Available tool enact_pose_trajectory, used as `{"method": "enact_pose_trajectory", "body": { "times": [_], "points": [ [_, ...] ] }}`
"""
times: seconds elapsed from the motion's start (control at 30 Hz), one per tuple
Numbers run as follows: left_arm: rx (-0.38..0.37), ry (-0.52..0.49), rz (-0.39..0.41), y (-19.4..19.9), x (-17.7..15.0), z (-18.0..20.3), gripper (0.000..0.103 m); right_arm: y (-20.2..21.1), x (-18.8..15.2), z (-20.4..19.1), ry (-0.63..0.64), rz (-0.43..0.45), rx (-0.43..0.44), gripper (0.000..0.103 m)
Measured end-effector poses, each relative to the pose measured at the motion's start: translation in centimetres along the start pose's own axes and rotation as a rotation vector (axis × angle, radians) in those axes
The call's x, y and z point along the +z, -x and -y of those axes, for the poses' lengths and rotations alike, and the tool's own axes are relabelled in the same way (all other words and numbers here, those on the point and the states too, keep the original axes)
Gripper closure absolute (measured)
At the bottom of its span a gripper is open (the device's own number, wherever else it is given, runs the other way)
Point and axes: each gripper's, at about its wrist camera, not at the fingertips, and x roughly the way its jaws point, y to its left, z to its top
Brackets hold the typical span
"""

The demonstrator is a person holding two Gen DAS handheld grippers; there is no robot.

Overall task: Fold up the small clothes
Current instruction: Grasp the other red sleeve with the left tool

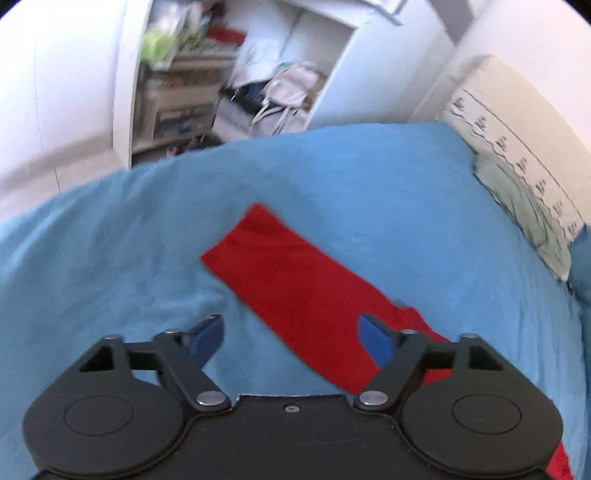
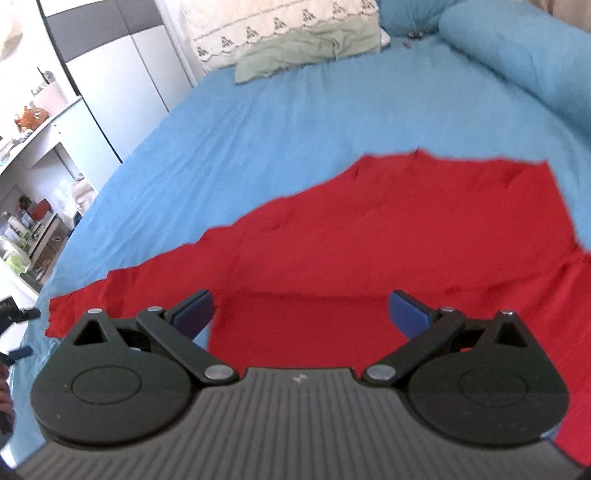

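A red long-sleeved garment [image 2: 406, 236] lies flat on a blue bedsheet [image 2: 295, 122]. In the left wrist view one red sleeve [image 1: 291, 280] stretches away from me across the sheet [image 1: 110, 258]. My left gripper [image 1: 291, 332] is open and empty, hovering over the near part of that sleeve. My right gripper [image 2: 301, 314] is open and empty, hovering over the garment's body near a folded edge. In the right wrist view the sleeve [image 2: 147, 280] runs out to the left.
A pale green cloth [image 2: 306, 51] and a patterned cream pillow [image 2: 277, 22] lie at the head of the bed. A blue bolster [image 2: 524, 62] lies at the far right. Cluttered white shelves [image 1: 184, 85] and a bag [image 1: 288, 92] stand beyond the bed's edge.
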Motion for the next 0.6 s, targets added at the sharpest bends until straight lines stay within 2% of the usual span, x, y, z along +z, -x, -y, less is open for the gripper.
{"method": "enact_pose_trajectory", "body": {
  "times": [0.13,0.27,0.4,0.47,0.6],
  "points": [
    [-0.02,0.035,-0.035,-3.1,0.6,-2.1,0.042,-2.2,-1.4,-2.8,-0.014,-0.012,-0.026,0.0],
    [-0.034,0.078,-0.02,-4.0,0.6,-3.2,0.042,-3.1,-2.3,-4.8,0.029,-0.003,-0.057,0.0],
    [-0.03,0.054,0.0,-3.9,0.5,-2.3,0.043,-3.4,-2.8,-5.1,0.027,0.008,-0.046,0.0],
    [-0.021,0.039,0.014,-4.3,0.6,-1.7,0.05,-3.7,-2.8,-5.1,0.025,0.012,-0.042,0.0],
    [0.042,0.034,0.038,-5.2,0.6,-1.2,0.082,-4.1,-2.8,-4.3,0.017,0.02,-0.032,0.0]
  ]
}}
